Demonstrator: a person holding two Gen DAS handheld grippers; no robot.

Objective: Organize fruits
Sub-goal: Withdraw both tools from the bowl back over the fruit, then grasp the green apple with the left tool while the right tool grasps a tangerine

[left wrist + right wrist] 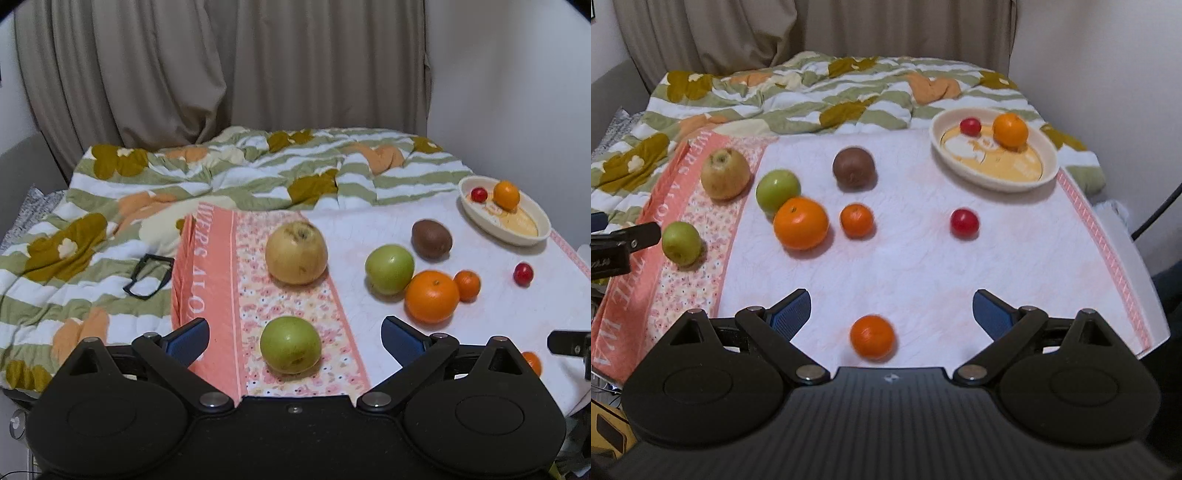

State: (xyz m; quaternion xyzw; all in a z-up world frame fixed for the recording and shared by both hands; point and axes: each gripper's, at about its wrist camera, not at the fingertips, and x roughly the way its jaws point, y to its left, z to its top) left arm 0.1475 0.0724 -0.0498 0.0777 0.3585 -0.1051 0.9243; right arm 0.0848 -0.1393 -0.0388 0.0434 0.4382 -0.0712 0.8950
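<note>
Fruits lie on a pink-and-white cloth (923, 258). My left gripper (295, 338) is open, with a green apple (290, 344) between its fingers on the cloth. My right gripper (892, 312) is open, with a small orange (873, 336) between its fingers on the cloth. Further off lie a yellow pear (296, 253), a second green apple (778, 191), a large orange (800, 223), a small orange (856, 220), a brown kiwi (853, 168) and a red cherry tomato (964, 222). A cream oval dish (1049, 166) at the far right holds an orange (1010, 130) and a red tomato (970, 126).
A striped floral quilt (147, 192) covers the bed beyond and left of the cloth. Black glasses (149, 275) lie on the quilt at the left. Curtains and a white wall stand behind. The cloth's right edge drops off near the dish.
</note>
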